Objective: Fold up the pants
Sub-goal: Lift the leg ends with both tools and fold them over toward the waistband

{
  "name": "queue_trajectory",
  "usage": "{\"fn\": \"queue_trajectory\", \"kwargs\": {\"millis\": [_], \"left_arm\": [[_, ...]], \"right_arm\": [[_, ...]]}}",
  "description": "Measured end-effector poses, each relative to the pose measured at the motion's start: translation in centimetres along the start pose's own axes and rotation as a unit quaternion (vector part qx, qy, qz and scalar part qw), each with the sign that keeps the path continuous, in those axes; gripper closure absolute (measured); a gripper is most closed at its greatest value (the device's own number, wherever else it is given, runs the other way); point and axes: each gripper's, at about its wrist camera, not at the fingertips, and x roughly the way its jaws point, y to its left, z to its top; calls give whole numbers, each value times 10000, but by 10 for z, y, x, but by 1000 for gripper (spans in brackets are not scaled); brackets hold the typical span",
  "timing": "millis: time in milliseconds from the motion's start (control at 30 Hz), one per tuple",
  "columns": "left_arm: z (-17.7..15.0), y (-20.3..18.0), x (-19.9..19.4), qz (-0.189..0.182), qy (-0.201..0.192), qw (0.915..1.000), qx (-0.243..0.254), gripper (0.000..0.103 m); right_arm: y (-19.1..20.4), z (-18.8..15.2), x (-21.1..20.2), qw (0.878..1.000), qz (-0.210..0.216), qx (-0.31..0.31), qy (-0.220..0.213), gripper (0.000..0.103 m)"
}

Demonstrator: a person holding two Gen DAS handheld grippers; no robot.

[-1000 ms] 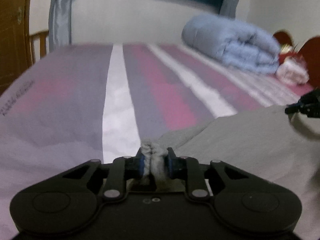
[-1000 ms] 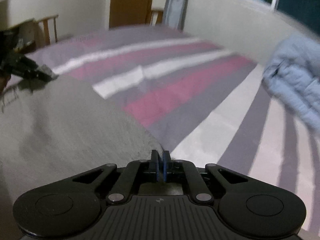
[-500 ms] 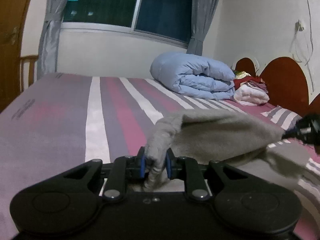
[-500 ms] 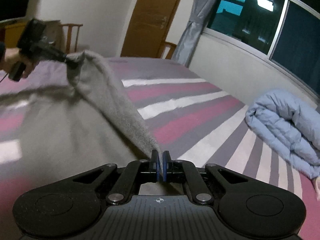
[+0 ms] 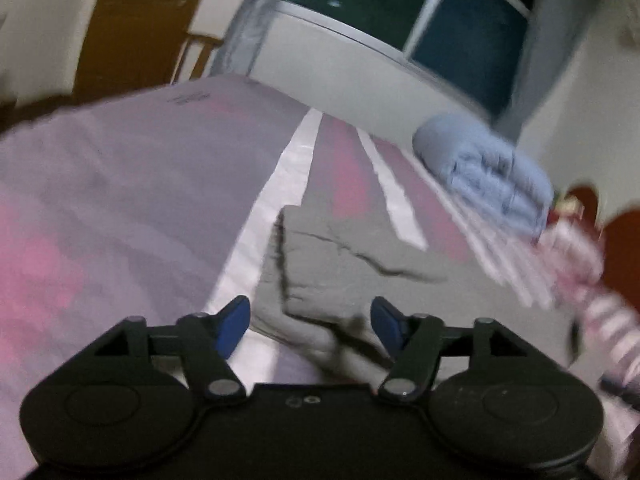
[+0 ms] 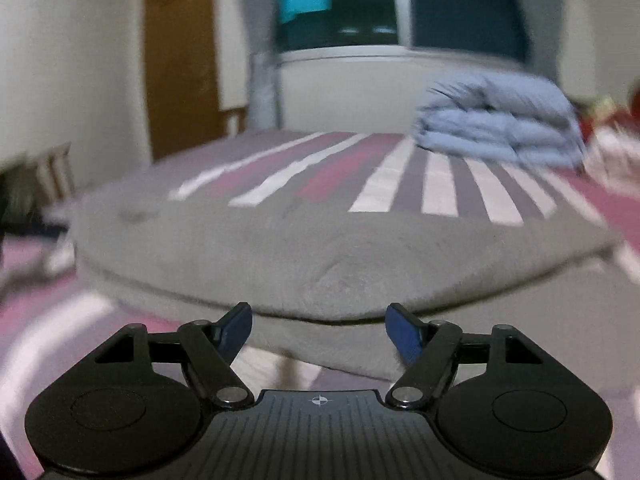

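Observation:
Grey pants [image 5: 340, 264] lie folded over on the striped bed, one layer on top of another. In the left wrist view my left gripper [image 5: 310, 322] hovers at their near edge, jaws opening, blue pads apart; the cloth lies between and beyond them without being pressed. The right wrist view shows the same pants [image 6: 320, 252] as a wide flat stack straight ahead. My right gripper [image 6: 320, 330] stands at their front edge with jaws opening wide, pads off the cloth. Both views are blurred by motion.
The bed's cover [image 6: 400, 184] has pink, grey and white stripes. A rolled blue duvet [image 6: 496, 124] lies at the far right by a reddish headboard [image 5: 624, 248]. A wooden door [image 6: 180, 76], a chair [image 5: 196, 56] and a curtained window [image 6: 340, 4] stand beyond the bed.
Both grippers carried the grey cloth across the bed, then let go: jaws that were shut on it now stand apart. The lifted layer now lies flat on the pants.

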Motion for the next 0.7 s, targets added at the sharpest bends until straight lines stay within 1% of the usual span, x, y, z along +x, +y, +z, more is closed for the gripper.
{"fn": "queue_trajectory", "kwargs": {"millis": [67,100,167,233,267,367,433,500,567,600,633,667,700], "left_arm": [[1,0,2,-125,10,9989,-449,55],[2,2,8,-177,148,9975,-670,61],[1,9,18,-345,370,9941,-964,62],[3,10,27,-474,444,9921,-1076,65],[3,11,32,-509,473,9911,-1133,65],[-3,18,43,-621,499,9869,-1402,73],[-2,25,47,-721,468,9836,-1586,74],[-1,28,50,-739,461,9811,-1727,80],[-1,32,51,-700,489,9810,-1741,81],[0,31,52,-643,506,9827,-1663,81],[2,29,53,-573,537,9849,-1544,82],[4,27,54,-530,545,9866,-1442,83],[6,26,52,-578,492,9872,-1399,83]], "right_arm": [[-9,9,4,9982,33,602,11,30],[-15,13,8,9958,17,911,55,31],[-30,15,15,9871,76,1591,139,36],[-44,15,19,9763,125,2149,209,39],[-50,17,22,9731,154,2290,221,39],[-64,19,35,9675,62,2504,354,40],[-72,20,44,9648,-26,2595,422,41],[-78,20,52,9612,-39,2729,388,42],[-82,23,59,9601,-76,2770,377,51],[-80,22,61,9607,-117,2747,377,77],[-80,24,64,9622,-174,2685,428,98],[-77,26,70,9637,-188,2622,467,98],[-73,28,68,9671,-192,2499,427,98]]}}
